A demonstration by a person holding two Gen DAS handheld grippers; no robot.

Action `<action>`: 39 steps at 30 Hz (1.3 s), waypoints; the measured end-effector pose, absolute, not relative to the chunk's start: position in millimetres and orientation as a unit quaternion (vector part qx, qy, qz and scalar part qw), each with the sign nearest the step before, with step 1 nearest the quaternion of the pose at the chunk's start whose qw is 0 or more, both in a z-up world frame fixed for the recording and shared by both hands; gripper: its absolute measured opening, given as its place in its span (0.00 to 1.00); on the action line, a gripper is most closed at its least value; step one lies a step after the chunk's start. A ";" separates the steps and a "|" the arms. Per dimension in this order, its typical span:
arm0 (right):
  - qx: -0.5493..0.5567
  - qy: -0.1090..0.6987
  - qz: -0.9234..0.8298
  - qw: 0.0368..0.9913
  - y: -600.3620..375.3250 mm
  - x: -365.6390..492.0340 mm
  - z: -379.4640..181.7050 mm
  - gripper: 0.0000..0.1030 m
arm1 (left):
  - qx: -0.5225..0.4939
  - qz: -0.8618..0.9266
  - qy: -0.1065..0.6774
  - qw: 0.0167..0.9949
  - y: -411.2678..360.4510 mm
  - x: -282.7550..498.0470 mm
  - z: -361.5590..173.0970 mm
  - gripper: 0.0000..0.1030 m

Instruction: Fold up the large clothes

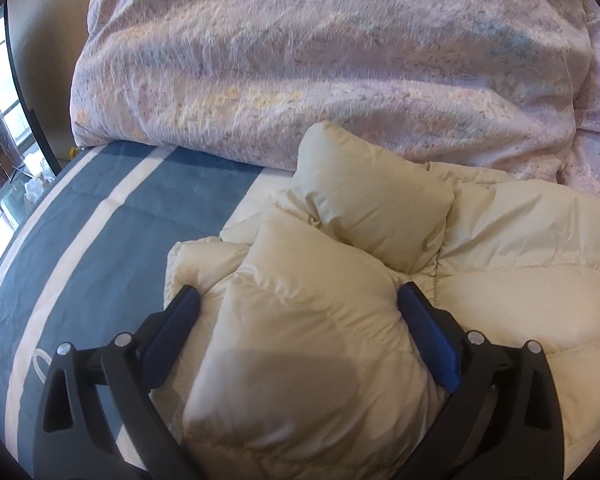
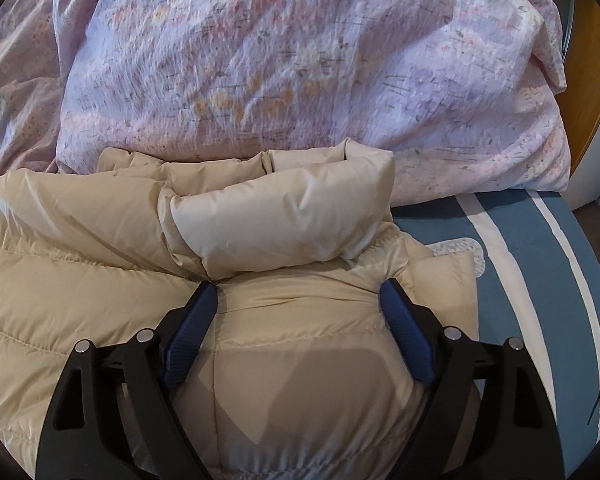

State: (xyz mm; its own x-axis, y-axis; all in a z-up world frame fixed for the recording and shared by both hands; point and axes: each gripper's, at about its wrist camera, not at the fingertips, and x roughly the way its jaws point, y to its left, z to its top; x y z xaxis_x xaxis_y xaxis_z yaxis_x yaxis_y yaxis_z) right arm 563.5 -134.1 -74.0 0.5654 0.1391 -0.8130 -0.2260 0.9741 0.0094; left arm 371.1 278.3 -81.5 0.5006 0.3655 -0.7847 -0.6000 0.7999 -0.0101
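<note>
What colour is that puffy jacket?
Cream-beige puffy jacket, clearest in the right wrist view.

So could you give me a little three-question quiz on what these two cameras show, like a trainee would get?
1. True or false: the cream puffer jacket lies on a bare wooden floor.
2. What rests behind the jacket? A) a flowered duvet B) a suitcase C) a chair
3. Fill in: the jaws of the left gripper and the right gripper stand ____, with jacket padding between them.

Key
1. False: it lies on a blue bedcover with white stripes.
2. A: the pink flowered duvet.
3. Open.
</note>
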 end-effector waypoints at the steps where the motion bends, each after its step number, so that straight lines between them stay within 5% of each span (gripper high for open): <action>1: -0.048 0.455 0.103 0.883 -133.3 563.0 -73.9 0.83 | -0.145 0.281 0.413 0.854 279.7 371.4 -82.3 0.98; 23: 0.058 0.477 0.119 0.869 -219.8 529.8 -24.2 0.85 | -0.174 0.256 0.396 0.865 279.4 312.5 -41.5 0.97; 32: 0.117 0.543 0.127 0.822 -253.5 494.9 -56.0 0.85 | -0.184 0.263 0.419 0.850 277.0 257.0 -32.3 0.97; 36: 0.146 0.548 0.151 0.810 -256.5 486.2 -65.8 0.82 | -0.223 0.254 0.432 0.836 281.0 241.3 -44.8 0.97; 39: 0.150 0.549 0.165 0.805 -255.6 478.3 -64.7 0.70 | -0.256 0.244 0.434 0.829 283.8 238.5 -56.9 0.94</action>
